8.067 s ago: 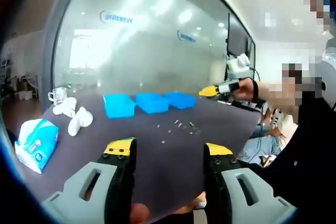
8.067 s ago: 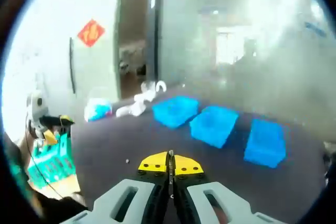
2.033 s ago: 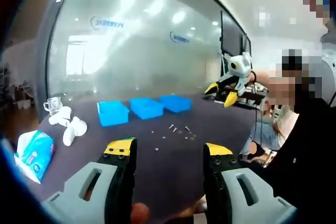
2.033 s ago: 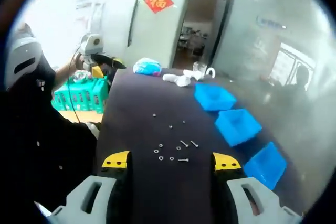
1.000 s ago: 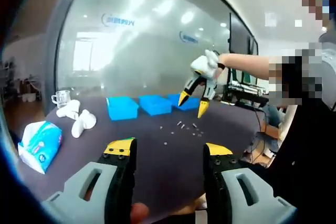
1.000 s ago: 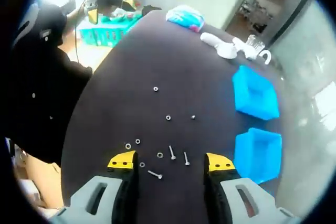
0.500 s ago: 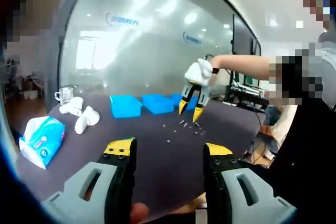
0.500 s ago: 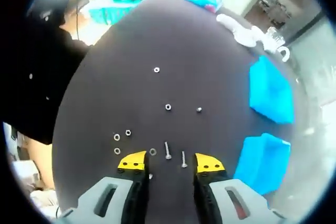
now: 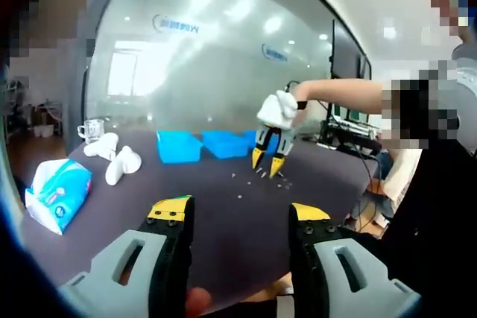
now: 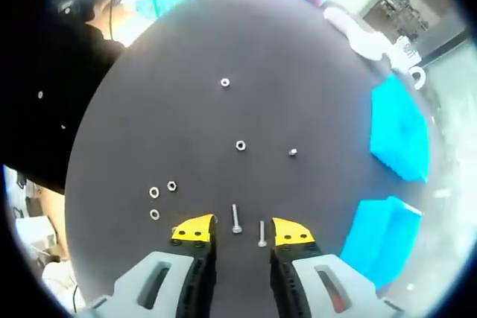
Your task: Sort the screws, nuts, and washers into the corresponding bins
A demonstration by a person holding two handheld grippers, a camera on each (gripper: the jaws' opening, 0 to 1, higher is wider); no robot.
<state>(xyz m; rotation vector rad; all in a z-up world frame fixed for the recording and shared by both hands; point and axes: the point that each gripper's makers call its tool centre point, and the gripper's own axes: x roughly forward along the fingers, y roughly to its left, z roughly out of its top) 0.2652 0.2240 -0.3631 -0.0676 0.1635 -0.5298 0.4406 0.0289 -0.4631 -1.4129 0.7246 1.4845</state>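
Observation:
Two screws [image 10: 236,219] [image 10: 261,233] lie on the dark tabletop [image 10: 164,109] between the tips of my right gripper [image 10: 243,230], which is open and low over them. Three washers [image 10: 154,192] lie to their left, and nuts [image 10: 241,145] [image 10: 293,152] and another washer [image 10: 225,82] lie further out. Two blue bins [image 10: 399,135] [image 10: 384,240] sit to the right. In the left gripper view, my left gripper [image 9: 240,211] is open and holds nothing, back from the table edge. Ahead of it, the right gripper [image 9: 267,161] points down at the small hardware [image 9: 246,184], in front of three blue bins [image 9: 179,147].
A tissue pack [image 9: 56,193], white objects [image 9: 112,158] and a glass mug [image 9: 91,130] sit at the table's left end. A person in dark clothes [image 10: 45,72] stands along the table edge. A glass wall [image 9: 209,57] rises behind the bins.
The right gripper has dropped to the table over the hardware, and its jaws have narrowed around the two screws. The left gripper has held still.

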